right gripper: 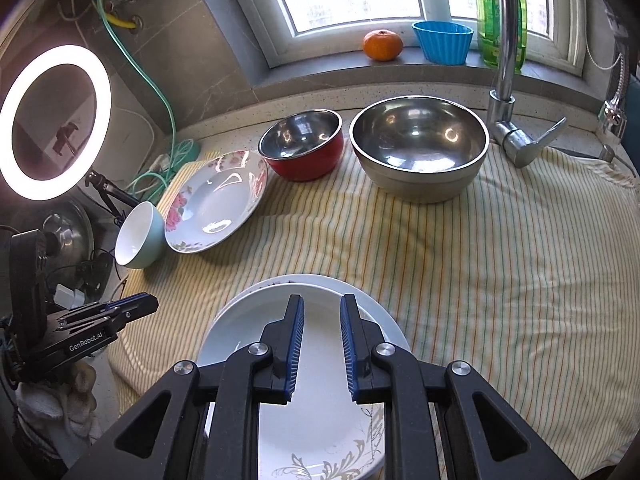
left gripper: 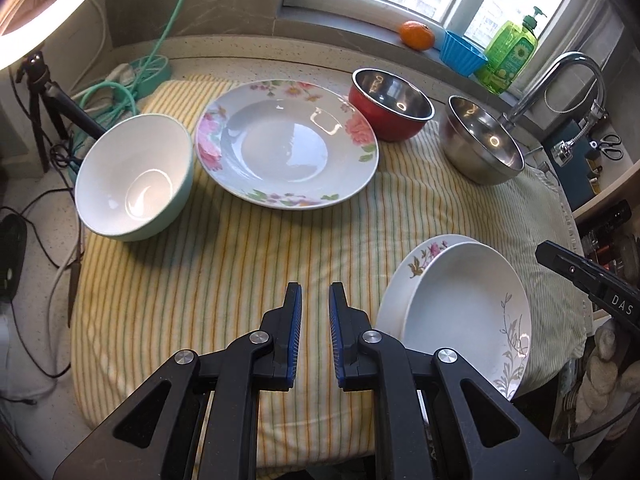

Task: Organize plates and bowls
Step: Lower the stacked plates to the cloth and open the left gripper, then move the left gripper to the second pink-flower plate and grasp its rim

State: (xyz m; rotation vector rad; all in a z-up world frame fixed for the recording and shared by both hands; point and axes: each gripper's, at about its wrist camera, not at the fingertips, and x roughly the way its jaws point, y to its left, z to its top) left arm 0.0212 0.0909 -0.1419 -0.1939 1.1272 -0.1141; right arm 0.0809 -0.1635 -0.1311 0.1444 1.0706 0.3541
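On the striped cloth (left gripper: 240,272) stand a pale green bowl (left gripper: 134,178), a big floral plate (left gripper: 286,144), a red bowl with steel inside (left gripper: 390,104) and a steel bowl (left gripper: 482,140). Near the front right, a white plate with a grey vine pattern (left gripper: 466,312) lies on another flowered plate (left gripper: 420,260). My left gripper (left gripper: 315,292) is open and empty above the cloth, left of that stack. My right gripper (right gripper: 322,304) is open and empty, hovering over the stacked plates (right gripper: 320,420). The other dishes also show in the right wrist view: steel bowl (right gripper: 420,152), red bowl (right gripper: 304,144), floral plate (right gripper: 218,200), green bowl (right gripper: 140,236).
A tap (right gripper: 506,60) stands at the back right. The windowsill holds an orange (right gripper: 382,45), a blue cup (right gripper: 442,42) and a green soap bottle (left gripper: 510,56). A ring light (right gripper: 52,120), tripod (left gripper: 44,100), green hose (left gripper: 120,92) and cables crowd the left.
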